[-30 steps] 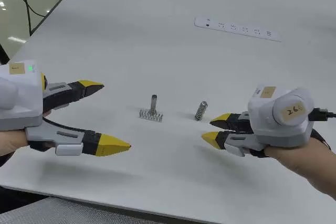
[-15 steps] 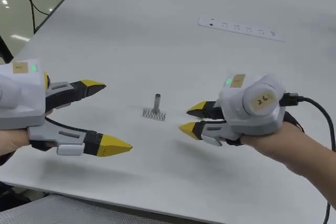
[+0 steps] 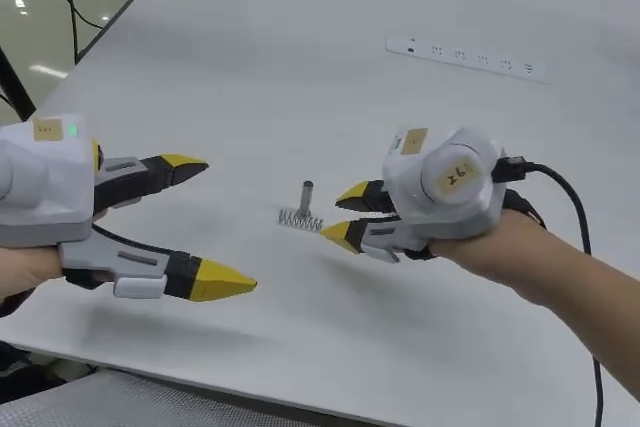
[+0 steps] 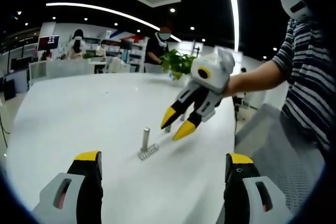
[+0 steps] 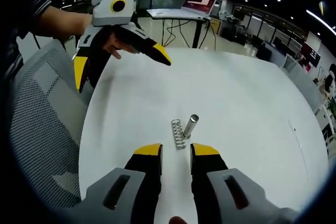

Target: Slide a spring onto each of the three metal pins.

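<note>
White table point(image 3: 300, 67): we hold left hand-held gripper point(image 3: 228, 225) level, wide open; right hand-held gripper point(image 3: 333, 215) narrowly parted, empty, tips near pin point(image 3: 307, 194) and spring point(image 3: 299, 219).

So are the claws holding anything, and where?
Nothing. The left gripper is wide open and empty; the right gripper has a bare gap, and the spring lies loose beside the pin.

The body of the left gripper point(image 3: 228, 225) runs off the head view's 9 o'clock edge. In the left gripper view, a metal bit point(image 4: 168, 127) behind the tips of the right gripper point(image 4: 172, 130) is too small to identify.
</note>
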`<state>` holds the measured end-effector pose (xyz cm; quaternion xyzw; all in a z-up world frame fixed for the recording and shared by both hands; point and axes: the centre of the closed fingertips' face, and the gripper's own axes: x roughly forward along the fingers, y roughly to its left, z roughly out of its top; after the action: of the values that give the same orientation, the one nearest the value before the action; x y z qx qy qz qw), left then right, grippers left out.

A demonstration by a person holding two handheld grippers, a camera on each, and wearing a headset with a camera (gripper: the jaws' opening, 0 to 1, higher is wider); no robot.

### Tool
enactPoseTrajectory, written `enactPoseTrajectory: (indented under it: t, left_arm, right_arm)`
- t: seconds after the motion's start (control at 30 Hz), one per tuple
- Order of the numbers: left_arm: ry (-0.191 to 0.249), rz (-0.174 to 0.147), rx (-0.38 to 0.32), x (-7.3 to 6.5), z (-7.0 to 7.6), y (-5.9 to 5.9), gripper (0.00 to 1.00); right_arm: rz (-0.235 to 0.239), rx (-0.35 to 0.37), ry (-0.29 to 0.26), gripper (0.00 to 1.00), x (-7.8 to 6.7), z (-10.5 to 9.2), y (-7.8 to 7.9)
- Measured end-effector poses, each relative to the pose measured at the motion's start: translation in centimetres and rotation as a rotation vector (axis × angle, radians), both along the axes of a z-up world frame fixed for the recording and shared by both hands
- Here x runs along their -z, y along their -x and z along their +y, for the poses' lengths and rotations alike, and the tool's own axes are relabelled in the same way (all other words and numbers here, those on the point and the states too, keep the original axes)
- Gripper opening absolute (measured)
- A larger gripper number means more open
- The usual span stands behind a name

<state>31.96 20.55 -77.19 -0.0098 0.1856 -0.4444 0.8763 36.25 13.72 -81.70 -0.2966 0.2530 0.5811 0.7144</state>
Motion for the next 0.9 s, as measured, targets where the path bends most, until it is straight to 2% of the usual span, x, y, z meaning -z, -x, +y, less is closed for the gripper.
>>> enactPoseTrajectory:
  t: [0.4,0.7,0.9]
  left_arm:
    - [-0.003,0.0,0.005,-0.1,-0.3,-0.1,0.94]
    - [-0.006,0.01,-0.003,0.2,0.0,0.2,0.94]
    - [-0.005,0.017,-0.007,0.4,0.2,0.4,0.94]
  right_arm:
    - [0.021,-0.021,0.048,0.18,2.1,1.2,-0.7]
    - [0.078,-0.01,0.068,0.16,3.8,1.7,-0.7]
    - [0.077,-0.015,0.087,0.15,4.4,1.8,-0.8]
